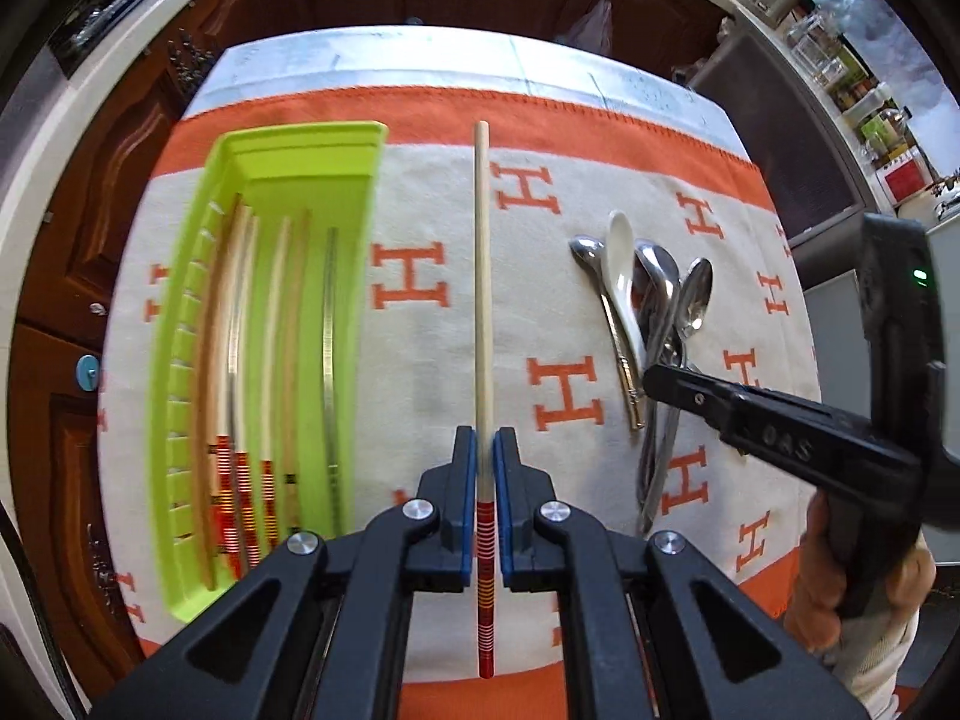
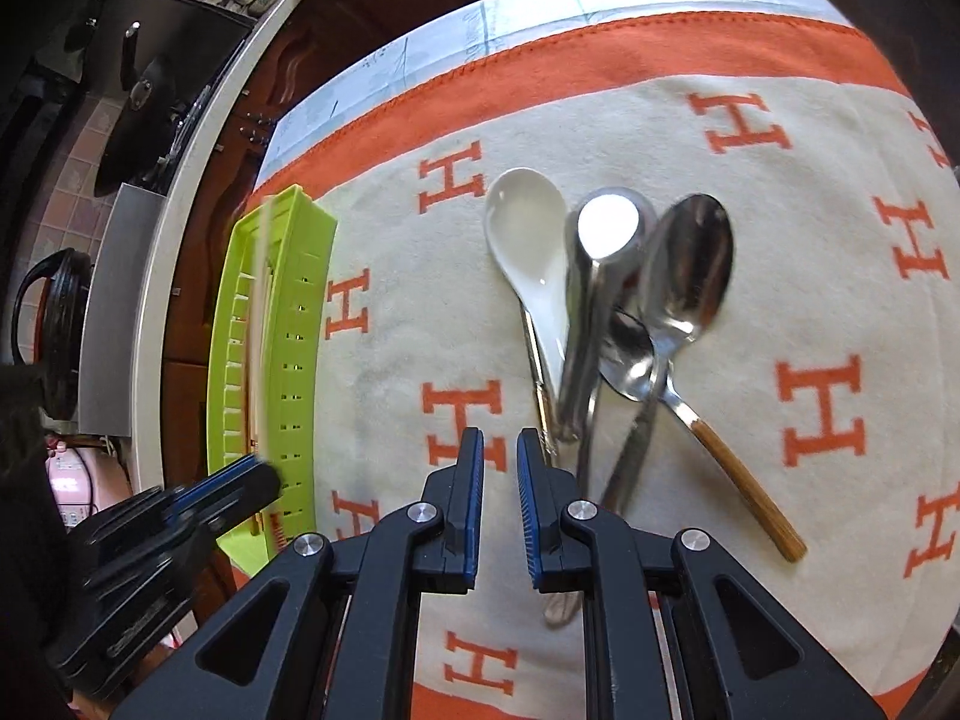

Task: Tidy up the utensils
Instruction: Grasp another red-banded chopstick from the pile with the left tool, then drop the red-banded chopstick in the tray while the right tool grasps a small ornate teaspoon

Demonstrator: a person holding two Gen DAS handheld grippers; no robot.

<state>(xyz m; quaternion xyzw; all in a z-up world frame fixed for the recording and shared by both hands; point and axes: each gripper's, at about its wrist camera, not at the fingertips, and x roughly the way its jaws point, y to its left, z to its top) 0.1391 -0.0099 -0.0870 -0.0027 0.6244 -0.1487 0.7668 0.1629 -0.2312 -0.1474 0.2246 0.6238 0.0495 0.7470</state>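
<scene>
The left gripper (image 1: 485,450) holds one wooden chopstick (image 1: 482,276) between its blue pads; the jaws are closed narrow on it, near its red and white striped end, and the stick points straight to 12 o'clock over the table. The table is covered with a cream and orange cloth (image 1: 420,372) with orange H letters. At 9 o'clock from the held chopstick lies a lime-green tray (image 1: 354,138), and inside it there are several chopsticks (image 1: 240,330) side by side, most of them wooden with striped ends, one looks like metal. At 3 o'clock from the held chopstick is a pile of spoons: a white ceramic spoon (image 2: 528,234), a steel ladle-type spoon (image 2: 606,228), a big steel spoon with a wooden handle (image 2: 690,264) and a smaller steel spoon (image 2: 627,360) partly under the others; they touch and overlap each other. The right gripper (image 2: 500,456) hangs just above the cloth at 6 o'clock of this pile, beside the handles, with the jaws a little apart and nothing between them. In the left wrist view it comes in from 3 o'clock, over the spoon handles.
</scene>
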